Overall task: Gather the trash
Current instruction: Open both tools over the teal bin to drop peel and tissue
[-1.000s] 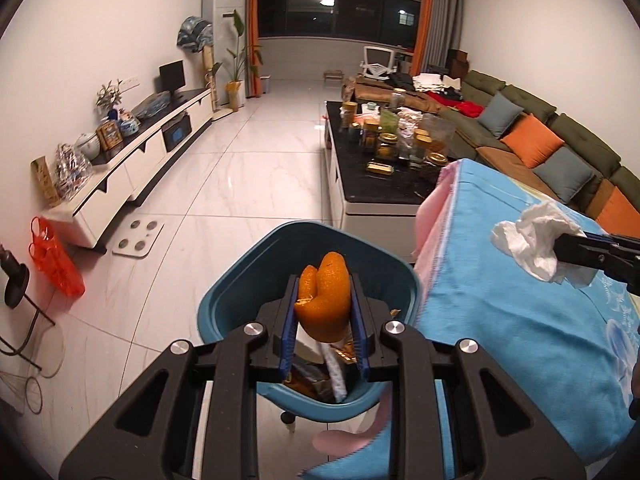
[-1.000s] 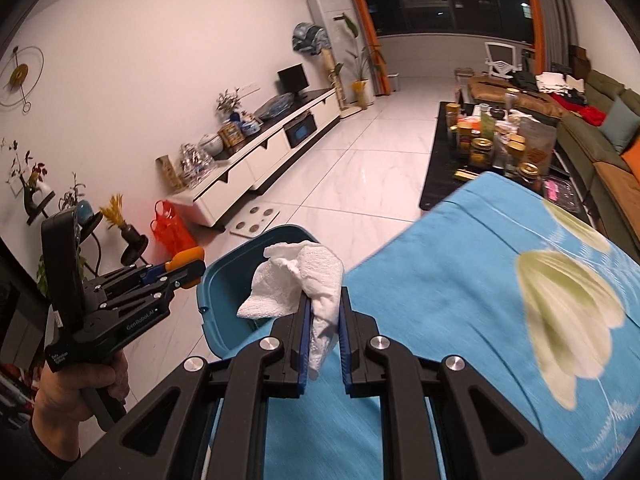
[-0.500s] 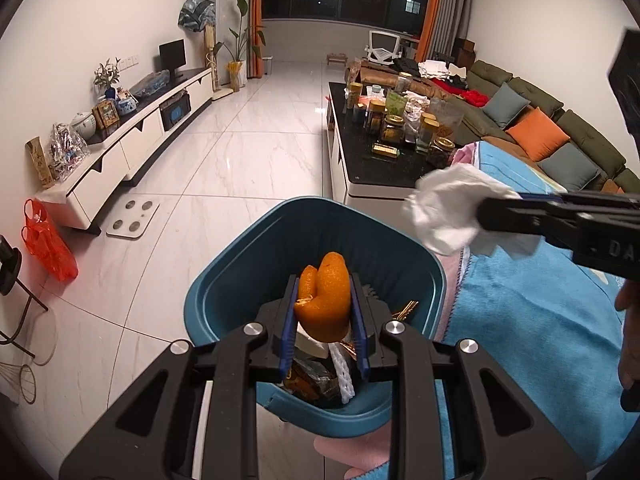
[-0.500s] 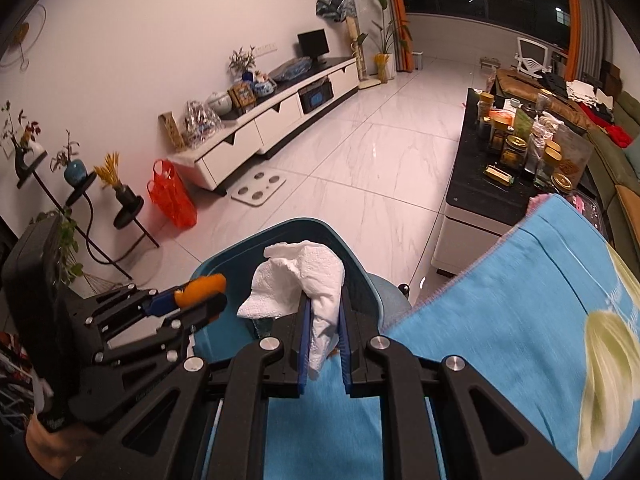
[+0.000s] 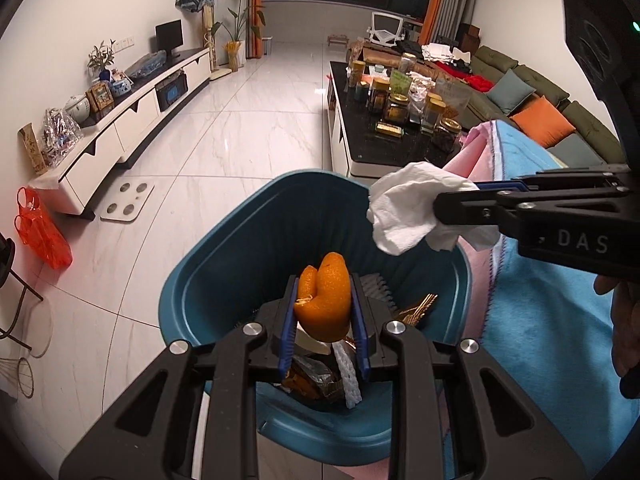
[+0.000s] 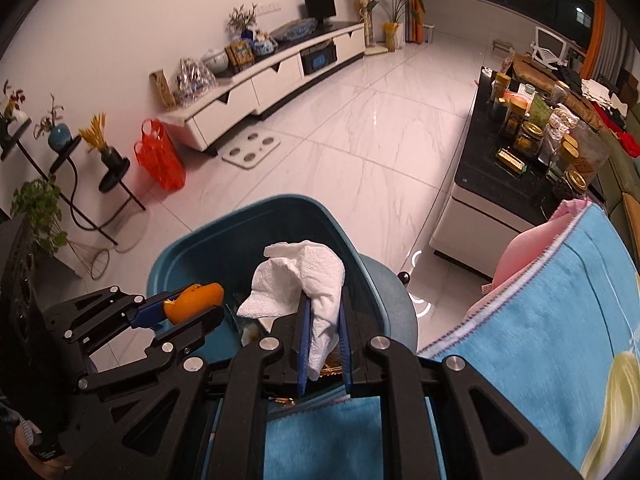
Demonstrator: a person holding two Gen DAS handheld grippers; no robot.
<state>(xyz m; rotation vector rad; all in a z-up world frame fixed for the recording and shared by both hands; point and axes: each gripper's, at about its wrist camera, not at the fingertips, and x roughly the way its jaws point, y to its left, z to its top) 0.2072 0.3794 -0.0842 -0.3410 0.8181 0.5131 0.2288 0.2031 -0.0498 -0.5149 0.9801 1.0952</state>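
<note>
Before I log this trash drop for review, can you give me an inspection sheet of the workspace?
Surface: blue towel covers the table beside the bin.
Job's things: orange peel and tissue, both above the teal bin, which already holds wrappers.
Clutter: jars crowd the coffee table.
Grippers: left hand-held gripper shut on the orange peel; right hand-held gripper shut on the tissue.
Cables: nothing seen.
Surroundings: tiled floor, TV stand, red bag, sofa.

Black tool (image 5: 323, 320), blue pads (image 5: 285, 332), silver screws
</note>
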